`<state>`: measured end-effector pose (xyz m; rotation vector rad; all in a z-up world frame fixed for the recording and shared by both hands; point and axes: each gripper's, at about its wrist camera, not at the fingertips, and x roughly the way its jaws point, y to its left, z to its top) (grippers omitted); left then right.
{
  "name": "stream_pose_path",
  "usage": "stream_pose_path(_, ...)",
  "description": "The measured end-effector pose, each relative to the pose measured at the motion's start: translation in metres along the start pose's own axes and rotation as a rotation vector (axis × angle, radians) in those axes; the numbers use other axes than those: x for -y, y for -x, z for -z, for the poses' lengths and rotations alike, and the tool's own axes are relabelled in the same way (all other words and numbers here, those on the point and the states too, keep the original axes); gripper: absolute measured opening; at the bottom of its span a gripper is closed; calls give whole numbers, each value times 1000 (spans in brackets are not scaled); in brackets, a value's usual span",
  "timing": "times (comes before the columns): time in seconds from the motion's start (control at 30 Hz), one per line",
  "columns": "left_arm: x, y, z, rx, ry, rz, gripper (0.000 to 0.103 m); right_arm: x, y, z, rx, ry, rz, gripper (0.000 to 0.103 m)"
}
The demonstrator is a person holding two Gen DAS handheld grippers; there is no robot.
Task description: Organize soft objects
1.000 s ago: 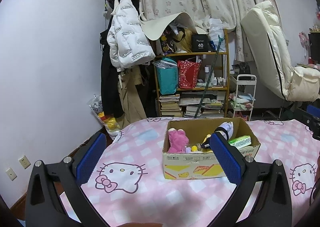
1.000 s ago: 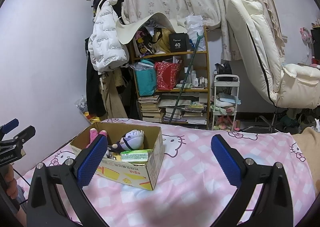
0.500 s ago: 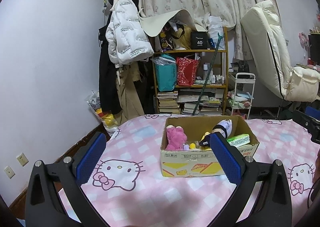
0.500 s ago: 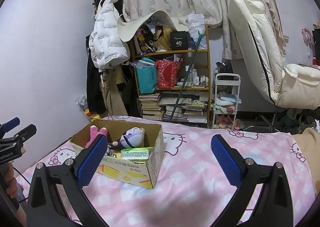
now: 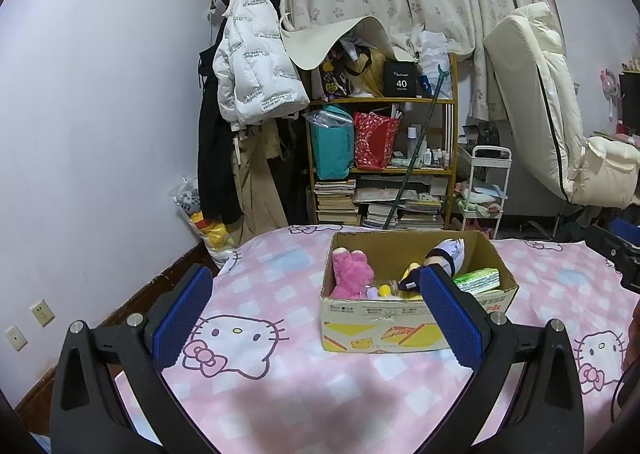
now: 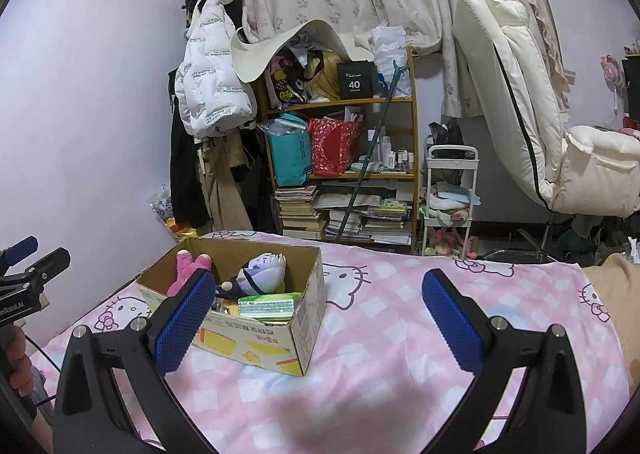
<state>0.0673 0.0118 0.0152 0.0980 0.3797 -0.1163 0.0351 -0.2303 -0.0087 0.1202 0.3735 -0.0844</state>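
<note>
A cardboard box (image 5: 380, 328) (image 6: 256, 346) stands on the pink Hello Kitty bedsheet (image 5: 280, 386) (image 6: 400, 334). Inside lie a pink plush toy (image 5: 352, 272) (image 6: 188, 268), a white-and-purple doll (image 5: 448, 252) (image 6: 264, 270), a green tissue pack (image 5: 478, 280) (image 6: 268, 306) and small yellow items (image 5: 385, 289). My left gripper (image 5: 316, 318) is open and empty, held above the sheet in front of the box. My right gripper (image 6: 316, 322) is open and empty, to the right of the box. The left gripper's tip also shows at the right wrist view's left edge (image 6: 24, 270).
Beyond the bed stand a crowded bookshelf (image 5: 384, 157) (image 6: 344, 157), a coat rack with a white jacket (image 5: 256, 57) (image 6: 212, 69), a small white cart (image 5: 482, 189) (image 6: 450, 197) and a cream recliner (image 5: 552, 105) (image 6: 532, 105). A wall runs along the left.
Both views have pulled back and risen slightly; the box sits a little lower and farther in the frames. Both grippers stay open and empty.
</note>
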Motion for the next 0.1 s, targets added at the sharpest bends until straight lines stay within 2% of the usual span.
stream_pose_path(0.1, 0, -1, -1, -2, 0, 0, 102, 0, 0, 0, 0, 0, 2, 103)
